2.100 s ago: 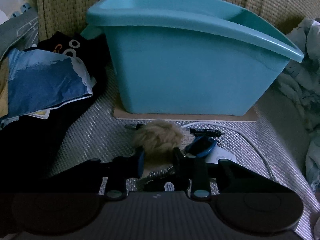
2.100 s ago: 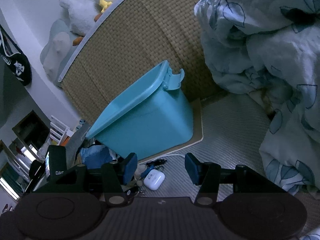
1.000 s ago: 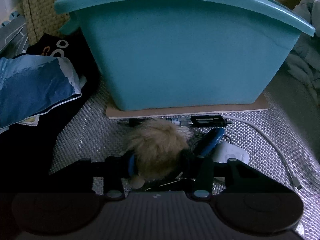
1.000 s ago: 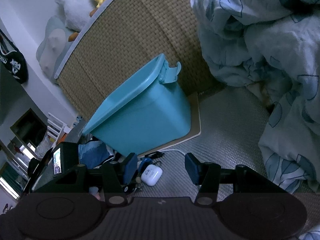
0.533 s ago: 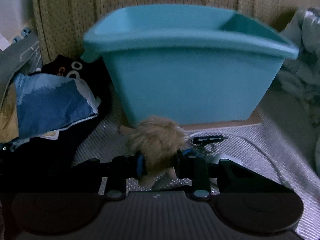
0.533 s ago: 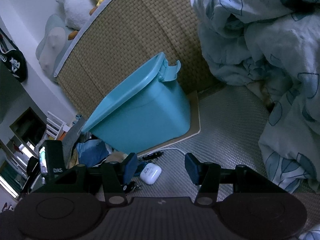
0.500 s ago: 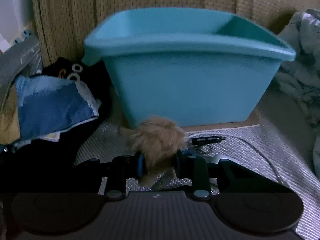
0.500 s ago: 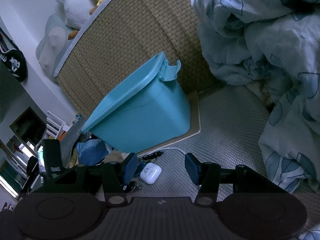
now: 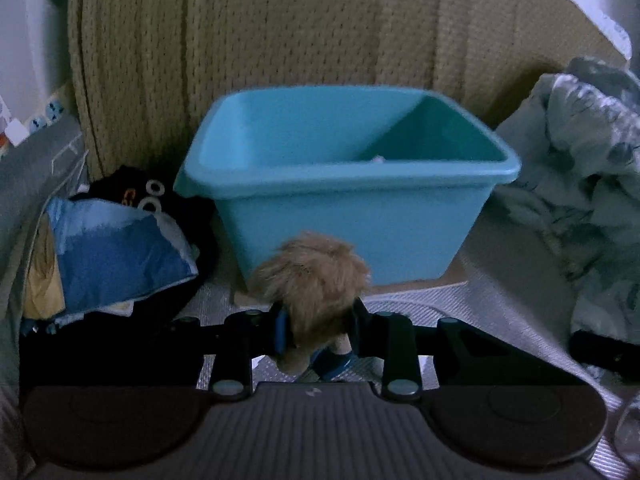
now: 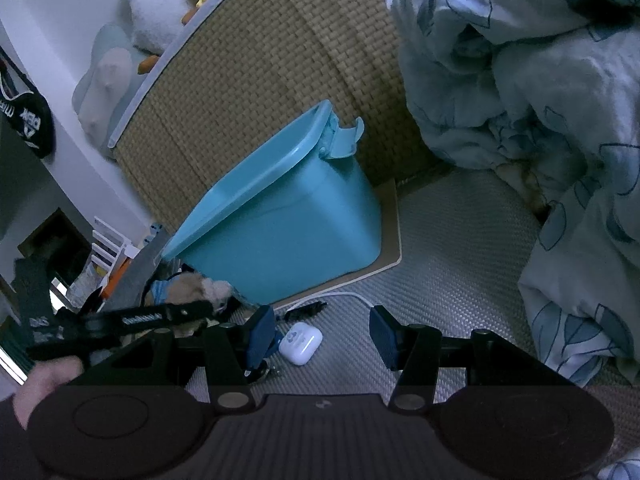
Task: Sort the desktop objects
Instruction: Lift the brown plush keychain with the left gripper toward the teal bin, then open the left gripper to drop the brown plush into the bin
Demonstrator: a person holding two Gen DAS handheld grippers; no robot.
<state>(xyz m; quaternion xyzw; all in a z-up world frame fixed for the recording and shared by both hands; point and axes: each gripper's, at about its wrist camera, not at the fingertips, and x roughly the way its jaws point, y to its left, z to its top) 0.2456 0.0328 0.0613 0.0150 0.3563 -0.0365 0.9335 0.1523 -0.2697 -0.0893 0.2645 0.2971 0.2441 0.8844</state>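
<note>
My left gripper (image 9: 318, 320) is shut on a fluffy brown pompom (image 9: 310, 276), held in the air in front of the teal plastic bin (image 9: 348, 178). A blue piece (image 9: 332, 360) hangs beneath the pompom. From this height the inside of the bin shows, with a small white thing at the bottom. In the right wrist view the left gripper (image 10: 208, 304) and pompom (image 10: 196, 284) sit left of the bin (image 10: 280, 232). My right gripper (image 10: 322, 334) is open and holds nothing. A white earbud case (image 10: 301, 342), a black pen (image 10: 306, 308) and a white cable (image 10: 344, 294) lie on the mat beyond it.
The bin stands on a thin board (image 10: 394, 240) against a woven headboard (image 9: 280, 40). A rumpled floral quilt (image 10: 540, 120) fills the right side. A blue bag (image 9: 116, 256) and black clothing (image 9: 132, 192) are piled left of the bin. Plush toys (image 10: 156, 8) sit above the headboard.
The left gripper closed on the pompom and lifted it off the mat, so the bin now looks lower and shows its inside. The right gripper stayed where it was.
</note>
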